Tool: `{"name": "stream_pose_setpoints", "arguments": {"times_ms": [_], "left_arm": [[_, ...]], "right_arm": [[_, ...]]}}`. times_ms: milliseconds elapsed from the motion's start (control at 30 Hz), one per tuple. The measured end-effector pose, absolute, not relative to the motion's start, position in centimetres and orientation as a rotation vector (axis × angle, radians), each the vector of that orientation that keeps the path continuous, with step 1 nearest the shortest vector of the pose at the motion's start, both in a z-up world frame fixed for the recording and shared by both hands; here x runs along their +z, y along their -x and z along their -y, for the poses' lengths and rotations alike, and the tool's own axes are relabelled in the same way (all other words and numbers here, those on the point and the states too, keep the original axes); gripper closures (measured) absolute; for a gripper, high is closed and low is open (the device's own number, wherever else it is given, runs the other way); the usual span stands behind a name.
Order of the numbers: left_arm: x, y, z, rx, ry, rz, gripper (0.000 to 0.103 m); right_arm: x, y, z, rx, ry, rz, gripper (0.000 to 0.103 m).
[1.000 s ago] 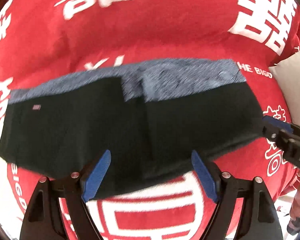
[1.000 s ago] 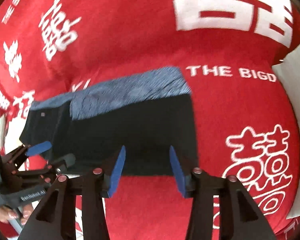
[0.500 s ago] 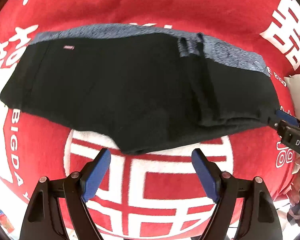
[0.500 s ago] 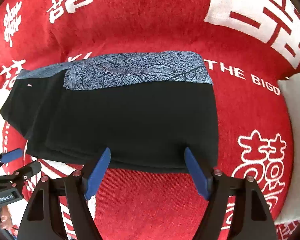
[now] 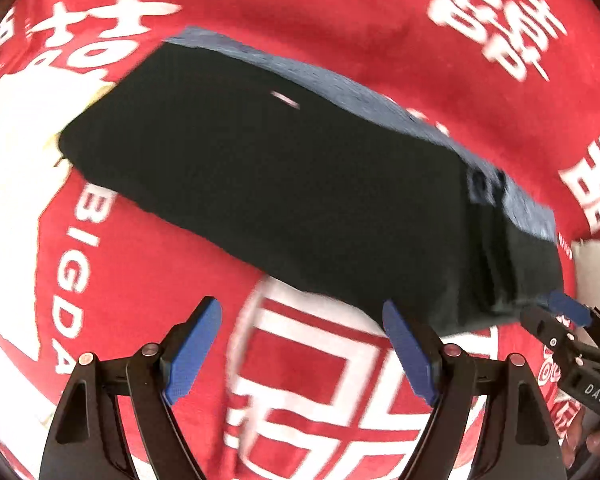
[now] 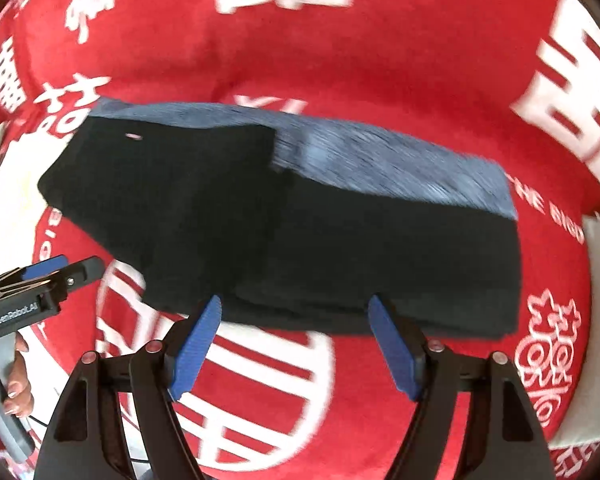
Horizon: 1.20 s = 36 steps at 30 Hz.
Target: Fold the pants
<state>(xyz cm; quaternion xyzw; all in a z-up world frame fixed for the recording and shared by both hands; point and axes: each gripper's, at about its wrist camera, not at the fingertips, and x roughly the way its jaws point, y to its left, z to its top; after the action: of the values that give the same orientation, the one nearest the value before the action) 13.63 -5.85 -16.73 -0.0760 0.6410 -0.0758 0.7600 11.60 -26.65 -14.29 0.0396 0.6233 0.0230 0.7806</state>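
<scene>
- Right wrist view: red blanket (image 6: 380, 60) with white characters lies under my folded black pants (image 6: 300, 240).
- My right gripper (image 6: 296, 344), just opened wide and empty, and my left gripper (image 5: 300, 352), wide too, hang just short of the pants' near edge.

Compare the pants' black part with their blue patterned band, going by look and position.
The black part is plain and covers most of the folded pants; the blue patterned band is a narrow, speckled strip. The band runs along the far edge, while the black part lies on the side nearer the grippers. The black part carries a small pale tag; the band shows none. Both lie on the red blanket.
</scene>
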Motion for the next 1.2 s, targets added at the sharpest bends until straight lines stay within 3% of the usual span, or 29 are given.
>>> {"name": "stream_pose_setpoints", "arguments": {"times_ms": [333, 767, 1200], "left_arm": [[-17.4, -15.2, 0.3, -0.019, 0.179, -1.386, 0.020], [-17.9, -15.7, -1.6, -0.042, 0.254, -1.370, 0.020], [-18.8, -16.6, -7.3, -0.143, 0.567, -1.274, 0.020]], "right_arm": [[-17.7, -14.7, 23.1, 0.090, -0.088, -1.450, 0.024], [-18.0, -14.1, 21.8, 0.057, 0.025, -1.469, 0.024], [-18.4, -14.1, 21.6, 0.051, 0.047, -1.466, 0.022]]}}
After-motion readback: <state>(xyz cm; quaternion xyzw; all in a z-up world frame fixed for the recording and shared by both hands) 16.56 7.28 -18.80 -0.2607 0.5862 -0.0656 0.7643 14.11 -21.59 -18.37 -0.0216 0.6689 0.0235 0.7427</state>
